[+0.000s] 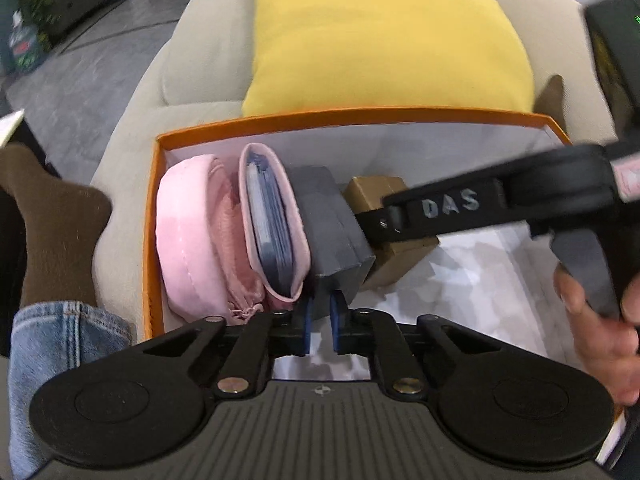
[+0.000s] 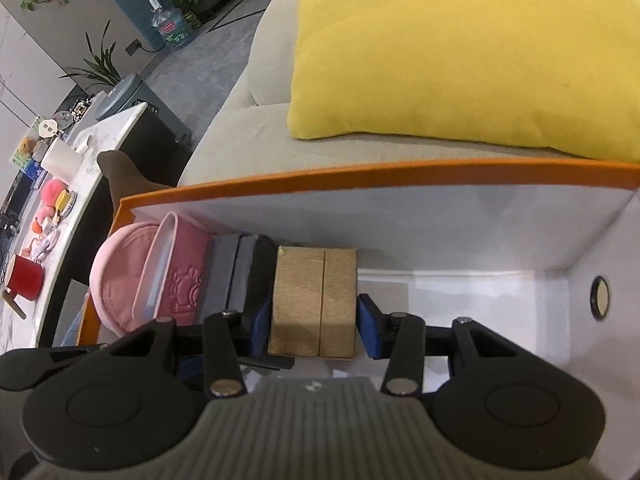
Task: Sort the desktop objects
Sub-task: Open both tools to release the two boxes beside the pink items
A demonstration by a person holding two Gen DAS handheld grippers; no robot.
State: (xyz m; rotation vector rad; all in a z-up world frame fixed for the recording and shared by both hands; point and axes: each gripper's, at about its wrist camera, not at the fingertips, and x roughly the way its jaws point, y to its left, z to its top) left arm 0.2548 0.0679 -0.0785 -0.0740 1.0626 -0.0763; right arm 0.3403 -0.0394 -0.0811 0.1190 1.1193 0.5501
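Observation:
An orange box with a white inside sits on a beige sofa. In it stand a pink pouch, a pink case with blue cards, a grey box and a gold-brown box. My left gripper is nearly shut and empty, just in front of the grey box. In the right wrist view my right gripper straddles the gold-brown box; the left pad touches it, and the right pad stands slightly off. The right gripper reaches in from the right in the left wrist view.
A yellow cushion lies on the sofa behind the box. The box floor on the right is bare white. A marble table with a red mug and small items stands left. A person's leg is at left.

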